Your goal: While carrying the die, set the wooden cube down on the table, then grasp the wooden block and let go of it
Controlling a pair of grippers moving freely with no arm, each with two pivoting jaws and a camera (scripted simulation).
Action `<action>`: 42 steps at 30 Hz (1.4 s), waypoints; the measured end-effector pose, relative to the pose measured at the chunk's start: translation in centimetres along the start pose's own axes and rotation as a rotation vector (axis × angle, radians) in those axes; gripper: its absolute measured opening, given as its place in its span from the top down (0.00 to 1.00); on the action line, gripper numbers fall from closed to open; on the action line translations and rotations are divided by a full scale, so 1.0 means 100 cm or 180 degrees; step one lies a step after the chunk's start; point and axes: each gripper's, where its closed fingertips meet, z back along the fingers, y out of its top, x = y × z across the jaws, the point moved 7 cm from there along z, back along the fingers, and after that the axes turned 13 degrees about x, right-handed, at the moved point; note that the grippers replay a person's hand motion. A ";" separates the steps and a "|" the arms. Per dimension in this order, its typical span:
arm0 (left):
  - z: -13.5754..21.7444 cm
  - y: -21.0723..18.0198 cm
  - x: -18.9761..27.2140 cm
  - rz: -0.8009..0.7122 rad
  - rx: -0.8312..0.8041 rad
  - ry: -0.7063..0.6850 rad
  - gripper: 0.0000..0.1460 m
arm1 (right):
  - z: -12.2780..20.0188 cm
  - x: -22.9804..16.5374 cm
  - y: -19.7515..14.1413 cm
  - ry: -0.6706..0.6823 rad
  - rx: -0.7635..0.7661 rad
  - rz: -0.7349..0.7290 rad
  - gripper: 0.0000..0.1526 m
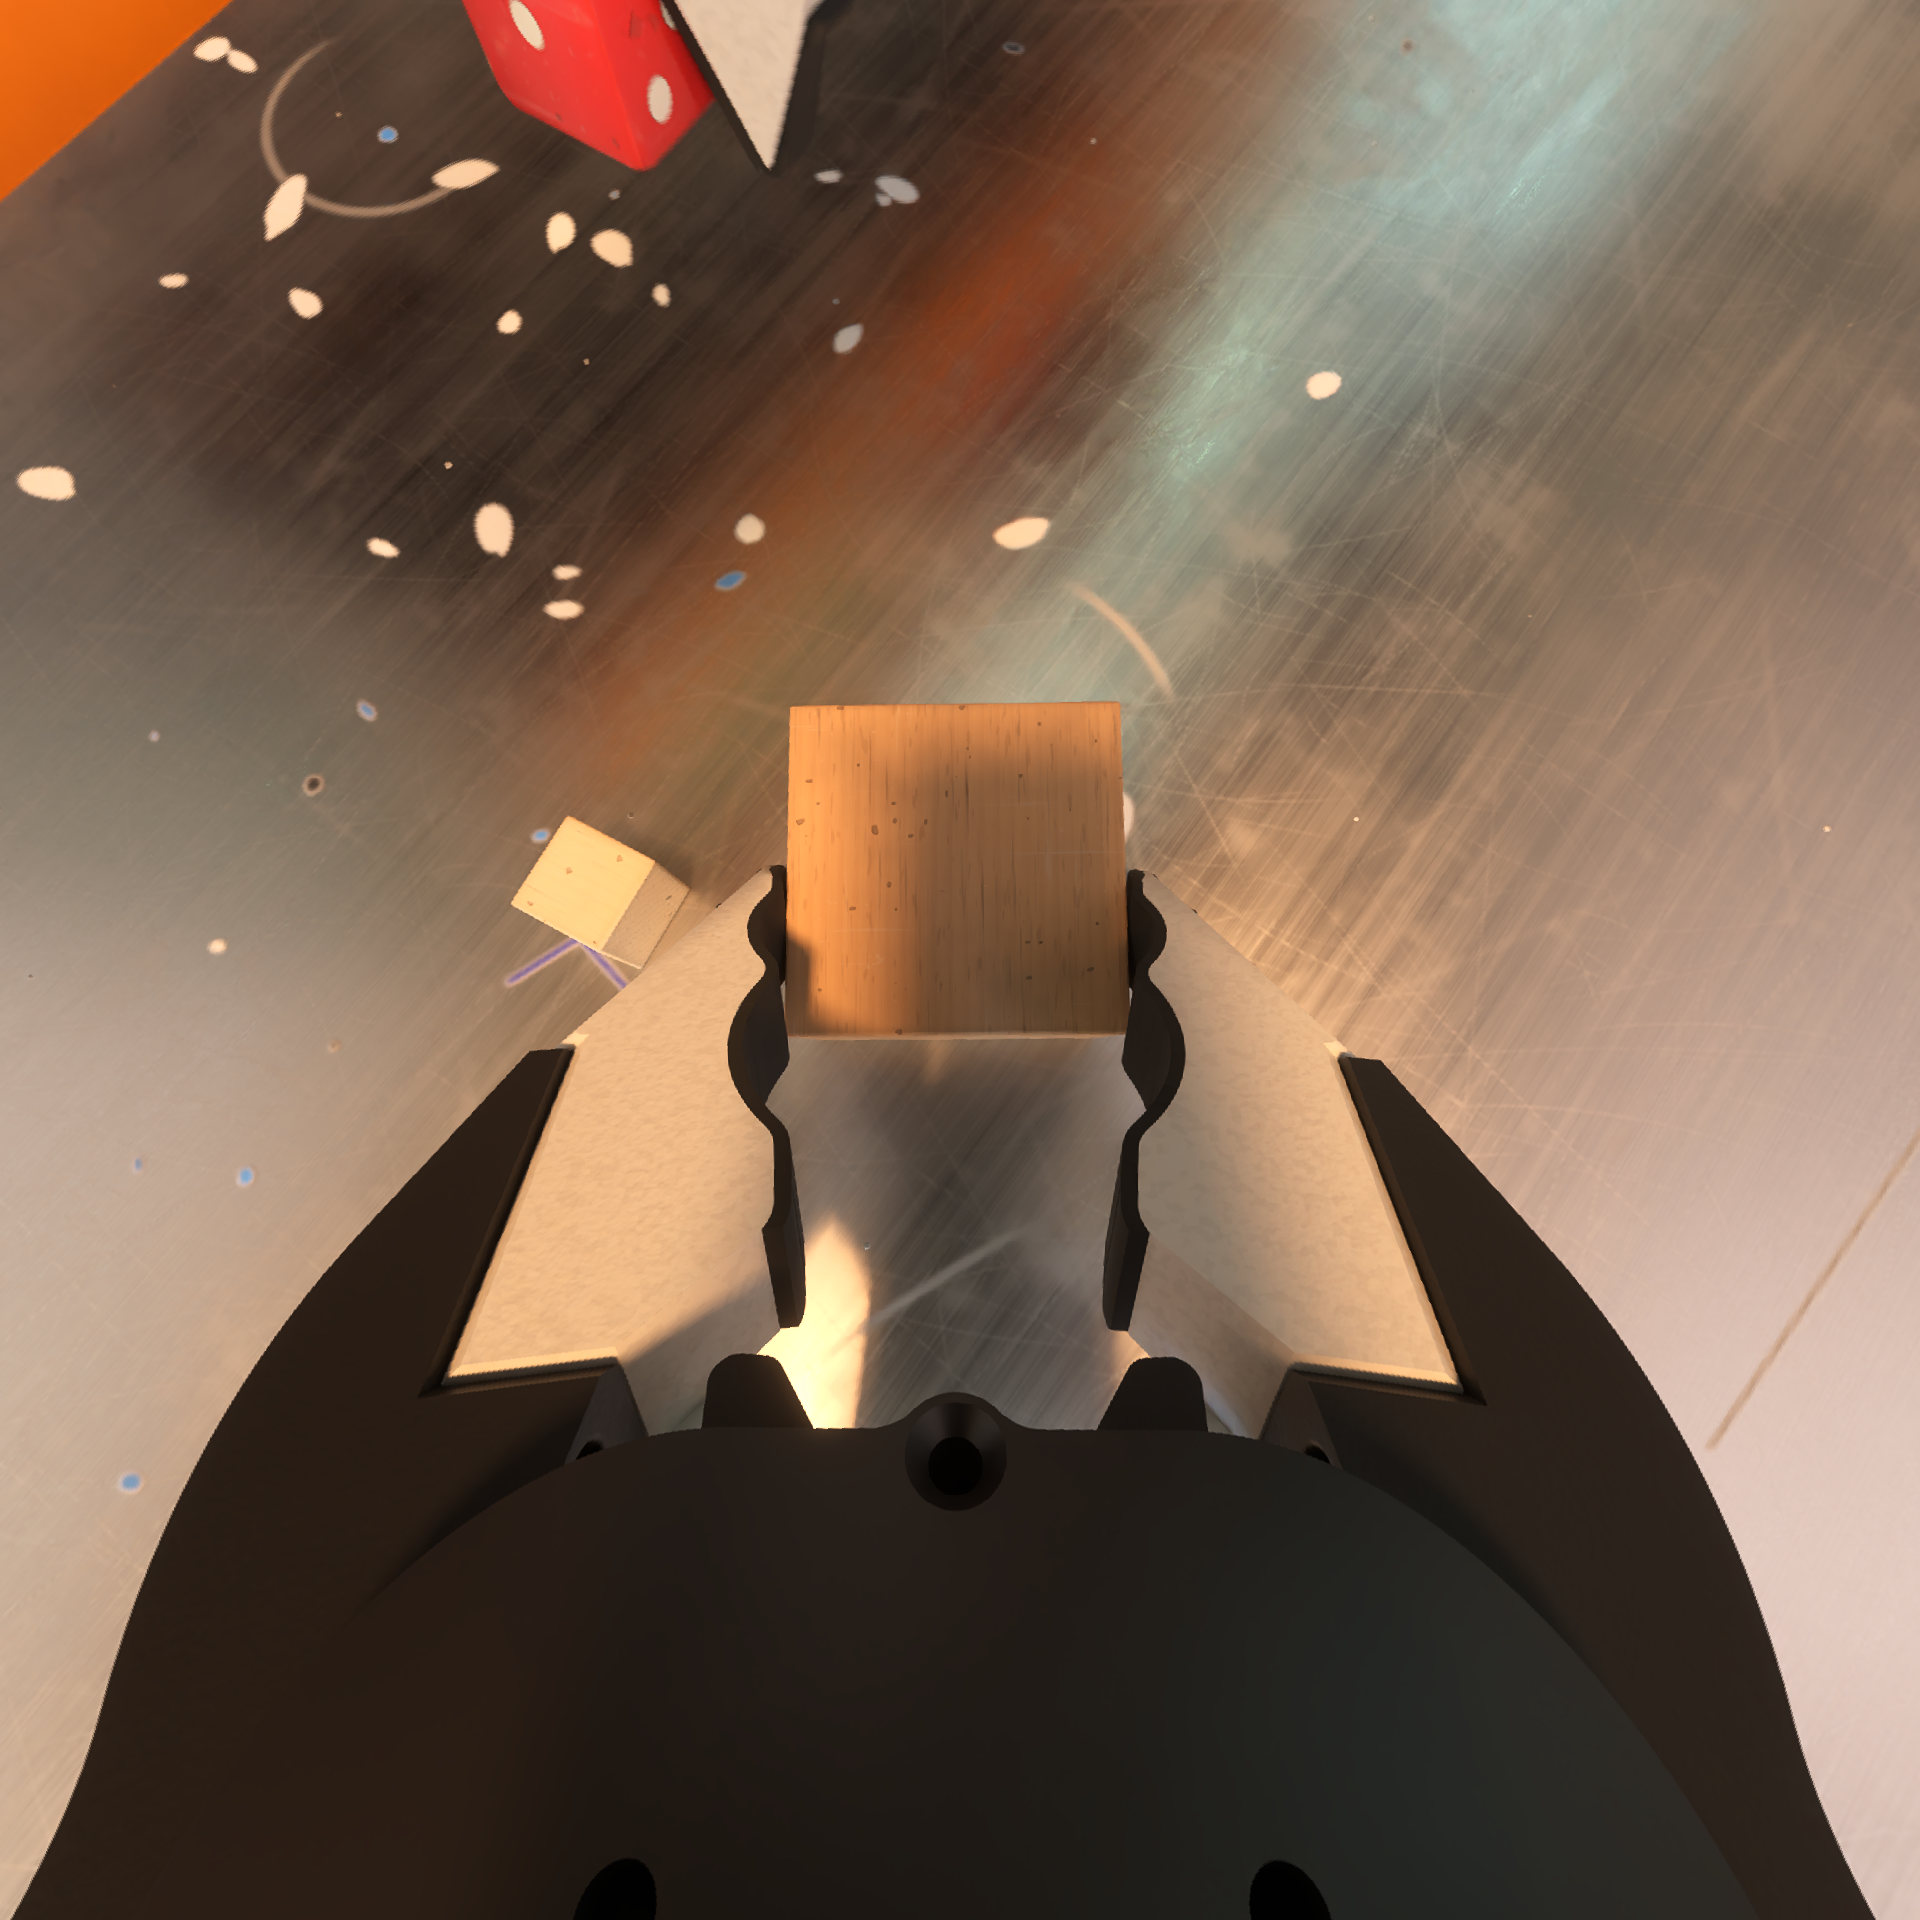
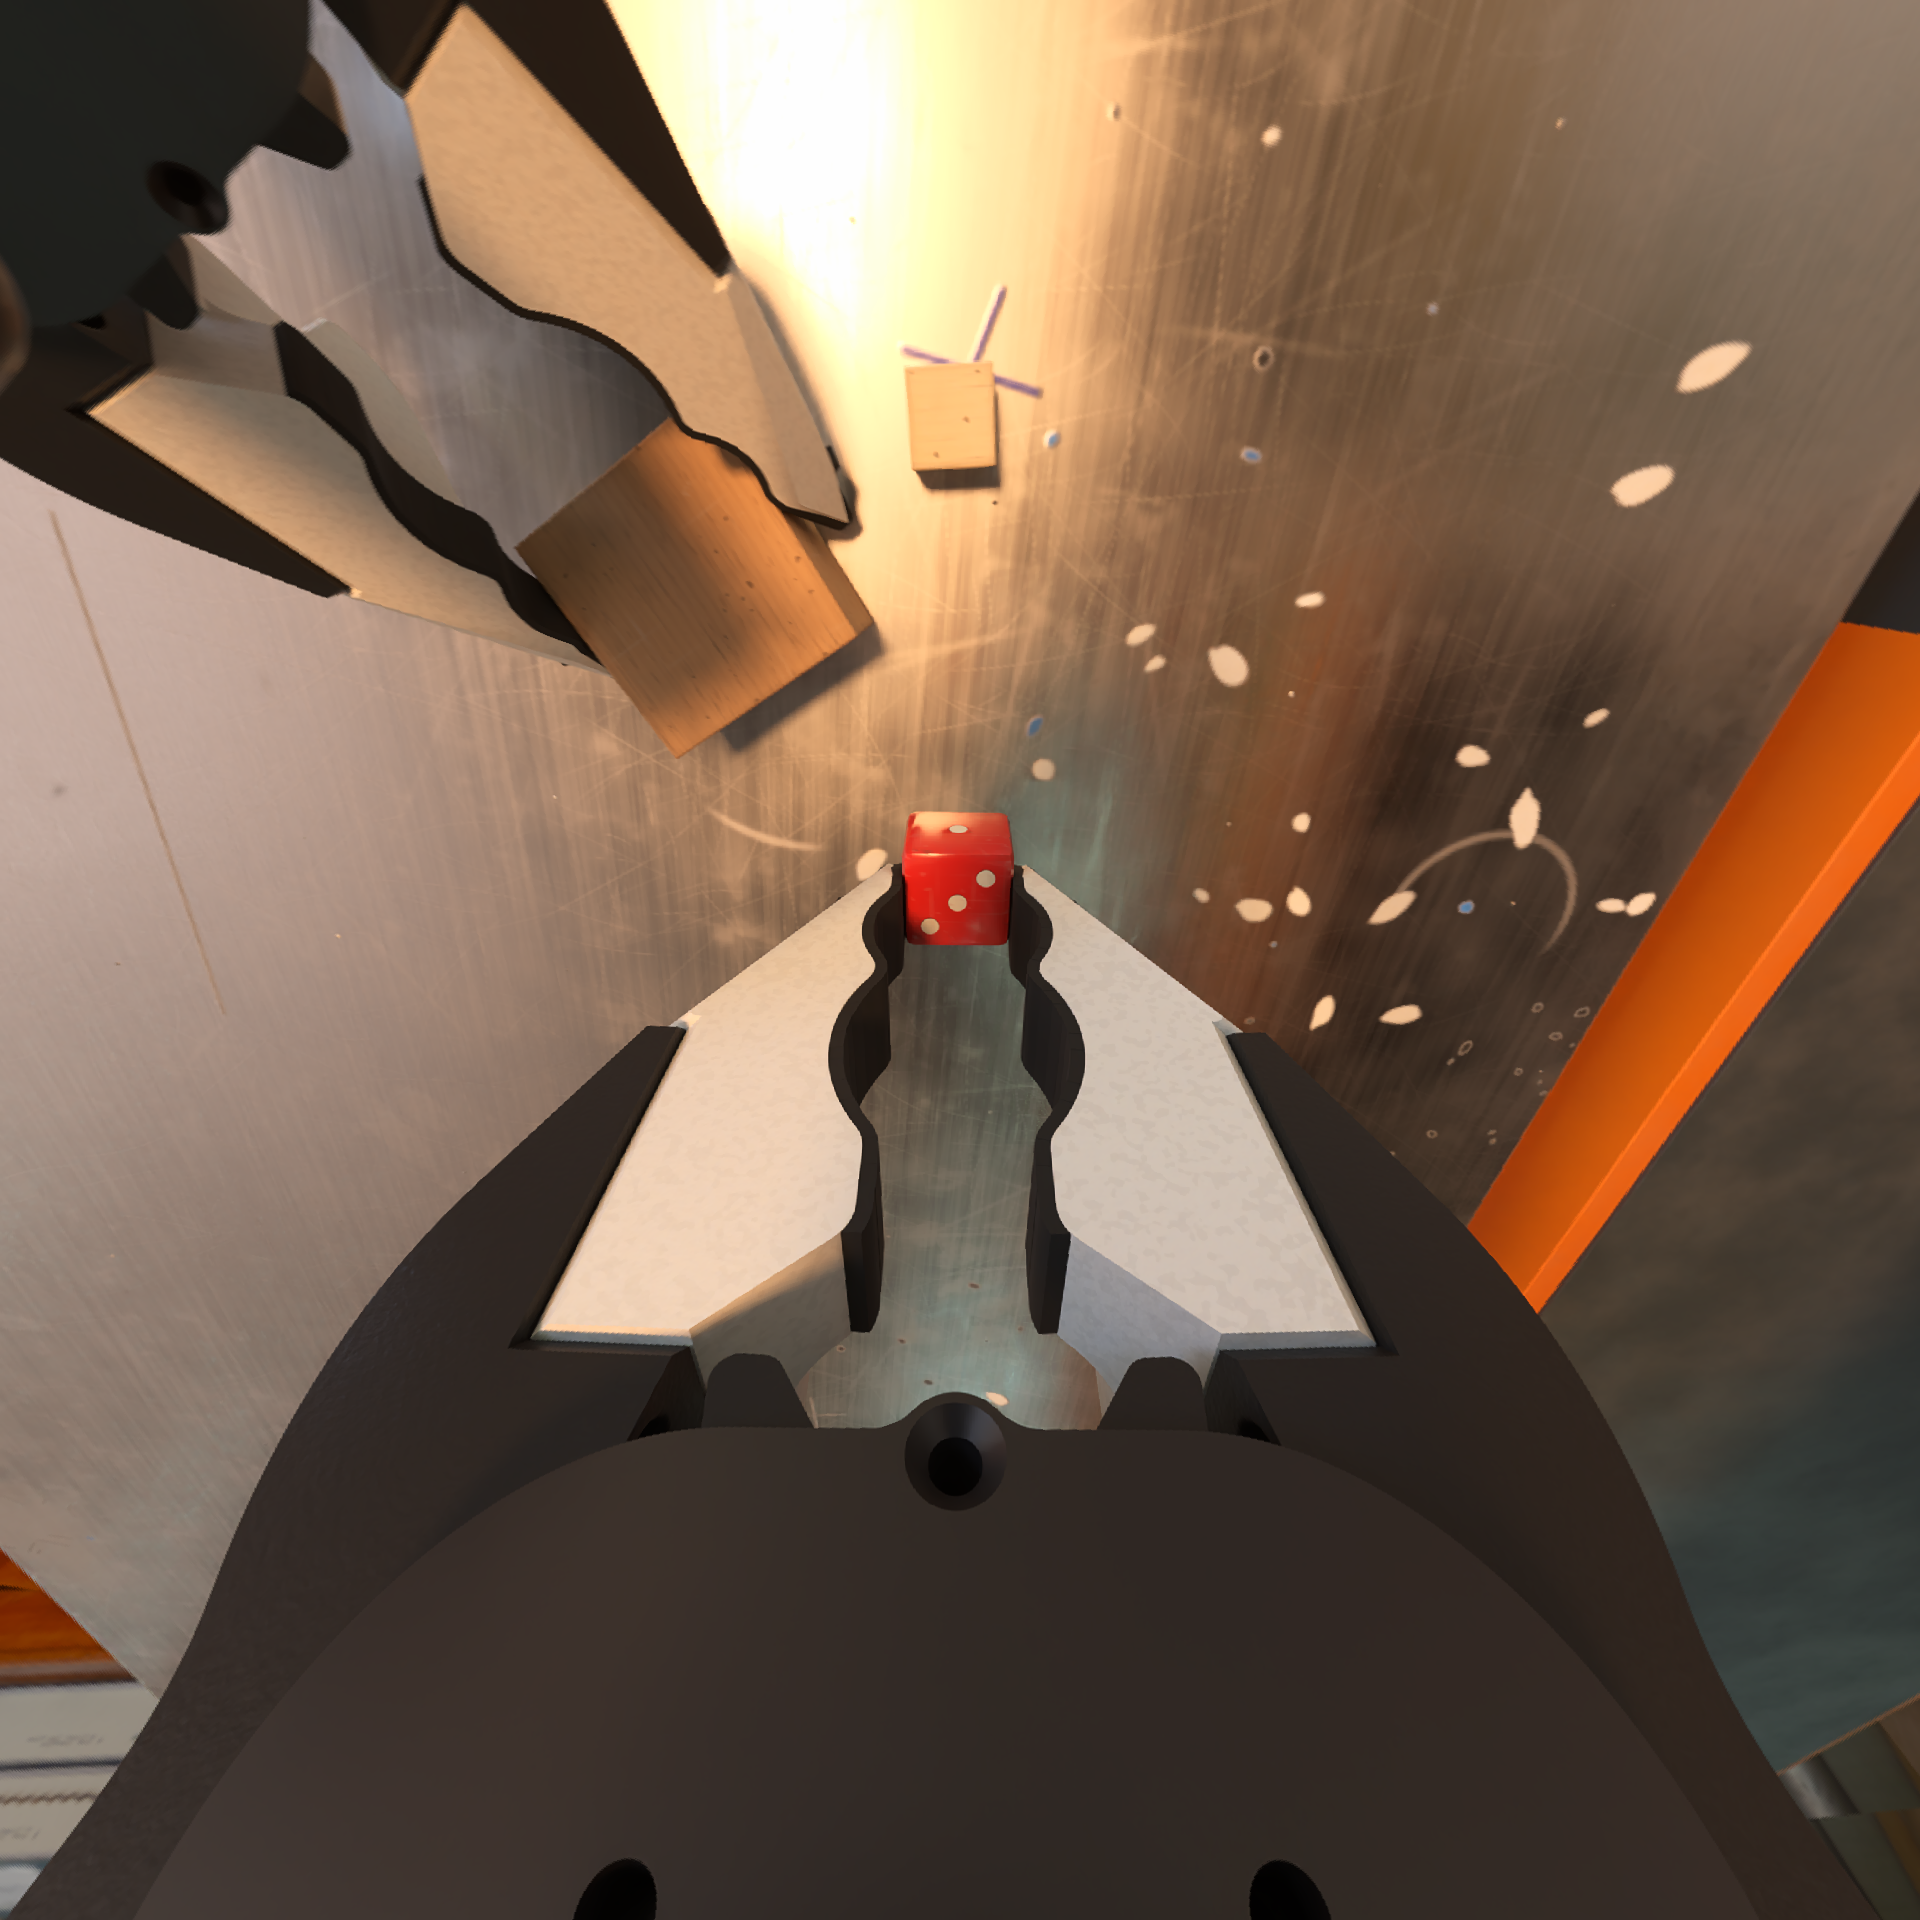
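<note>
In the left wrist view, the left gripper [image 1: 954,914] is closing its fingertips on the large wooden block [image 1: 956,868] at centre frame, over the scratched metal table [image 1: 1455,623]. The small wooden cube [image 1: 597,888] is sitting on the table just left of it. In the right wrist view, the right gripper [image 2: 956,904] is pinching the red die [image 2: 956,881] at centre frame

Warm glare on table [image 2: 831,156] — sharp, edges stretched.

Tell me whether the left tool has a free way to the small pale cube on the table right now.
Probably not yet: the left tool is shut on the big wooden block, though the small cube lies uncovered beside it.
</note>
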 end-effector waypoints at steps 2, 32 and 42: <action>0.000 0.000 0.000 0.0001 -0.0001 0.0002 0.56 | 0.001 0.005 -0.002 -0.0036 -0.0006 -0.0008 0.88; -0.001 0.000 0.000 0.0001 -0.0003 0.0001 0.56 | 0.007 0.066 -0.023 -0.0276 -0.0138 -0.0155 0.88; 0.000 0.000 0.001 0.0004 -0.0004 0.0006 0.56 | 0.010 0.039 -0.033 -0.0220 -0.0131 -0.0172 0.88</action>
